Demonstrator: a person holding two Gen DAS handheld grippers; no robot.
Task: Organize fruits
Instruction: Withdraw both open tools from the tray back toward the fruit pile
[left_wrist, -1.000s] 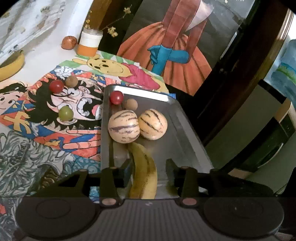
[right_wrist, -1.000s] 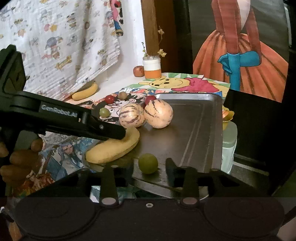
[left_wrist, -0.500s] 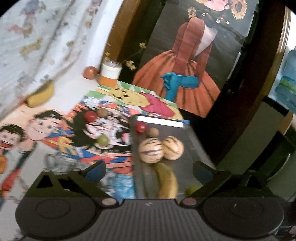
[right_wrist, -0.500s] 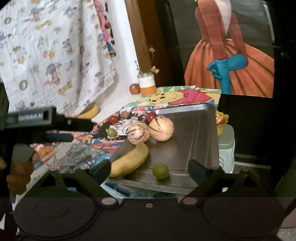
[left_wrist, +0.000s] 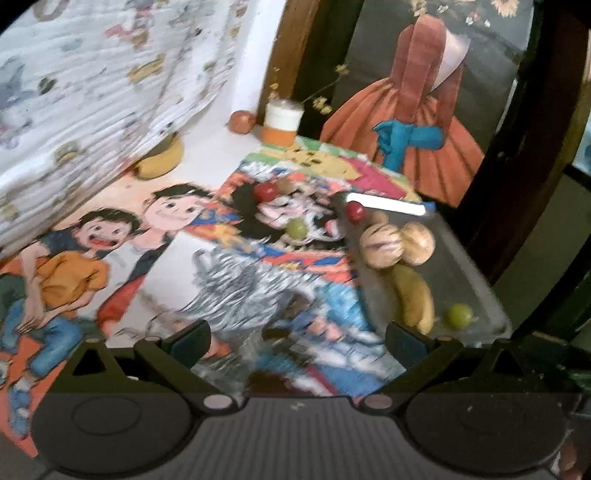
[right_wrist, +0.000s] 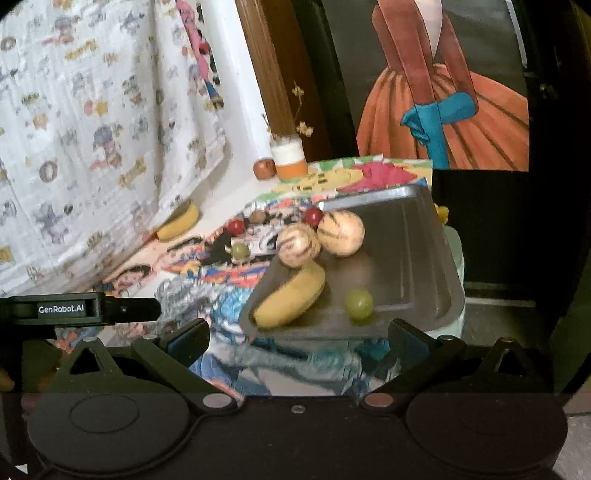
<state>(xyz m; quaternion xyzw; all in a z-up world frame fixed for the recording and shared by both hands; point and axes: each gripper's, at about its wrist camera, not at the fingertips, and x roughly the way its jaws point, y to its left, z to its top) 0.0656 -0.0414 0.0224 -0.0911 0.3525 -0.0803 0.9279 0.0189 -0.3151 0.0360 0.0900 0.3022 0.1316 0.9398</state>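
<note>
Both of our grippers have drawn back from the metal tray since a second ago, when the left one sat over the banana and the right one had the green grape between its fingers. Now our left gripper hangs over the cartoon-printed tablecloth to the left of the tray, fingers spread wide with nothing between them. Our right gripper is in front of the tray's near edge, its fingers likewise spread wide and holding nothing. On the tray we see the banana lying along the left side, the green grape loose just beside its near end, two striped melons touching each other farther back, and a red cherry tomato at the far left corner. A small brown fruit shows behind the melons in the left view only, partly hidden. Off the tray, on the cloth, a second red tomato, a brown fruit and another green grape lie near one another. Further back, a second banana rests by the hanging printed sheet, and a reddish fruit sits just beside a white-and-orange jar holding dried sprigs. From the right view the left gripper's black body crosses the lower left, covering part of the cloth. The left view is blurred.
</note>
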